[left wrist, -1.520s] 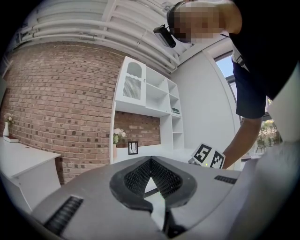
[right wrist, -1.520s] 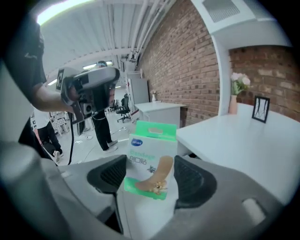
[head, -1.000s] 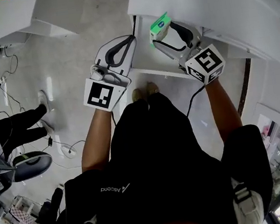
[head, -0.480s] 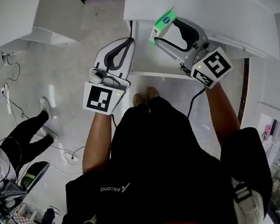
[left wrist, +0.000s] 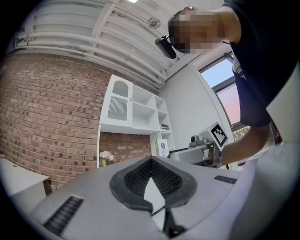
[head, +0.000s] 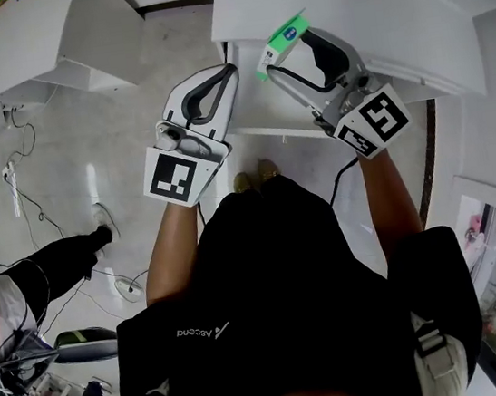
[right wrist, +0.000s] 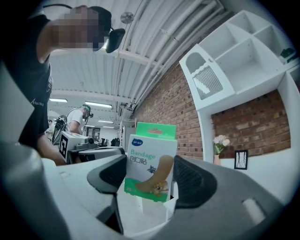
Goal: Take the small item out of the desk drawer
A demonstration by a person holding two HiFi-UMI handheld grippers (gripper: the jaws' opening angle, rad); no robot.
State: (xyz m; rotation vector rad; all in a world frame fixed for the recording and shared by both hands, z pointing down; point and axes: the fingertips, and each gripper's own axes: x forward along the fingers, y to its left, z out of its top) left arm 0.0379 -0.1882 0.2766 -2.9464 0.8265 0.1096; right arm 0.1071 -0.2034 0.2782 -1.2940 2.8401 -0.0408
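Observation:
A small green-and-white bandage box (head: 286,37) is pinched upright in my right gripper (head: 275,53), held over the front edge of the white desk (head: 358,3). In the right gripper view the box (right wrist: 151,161) fills the gap between the black pads (right wrist: 193,180), its printed front facing the camera. Below and between the grippers, the white open drawer (head: 262,115) sticks out of the desk. My left gripper (head: 228,70) hovers at the drawer's left side. Its jaws (left wrist: 151,161) are shut tip to tip with nothing in them.
A second white desk (head: 42,38) stands at the upper left. Another person's leg (head: 60,260) and loose cables (head: 125,265) are on the floor at the left. A white shelf unit (left wrist: 133,110) against a brick wall (left wrist: 51,122) shows in the left gripper view.
My right gripper has carried the bandage box a little up and away over the desk edge. The left gripper shifted slightly up. The person on the floor at the left has walked.

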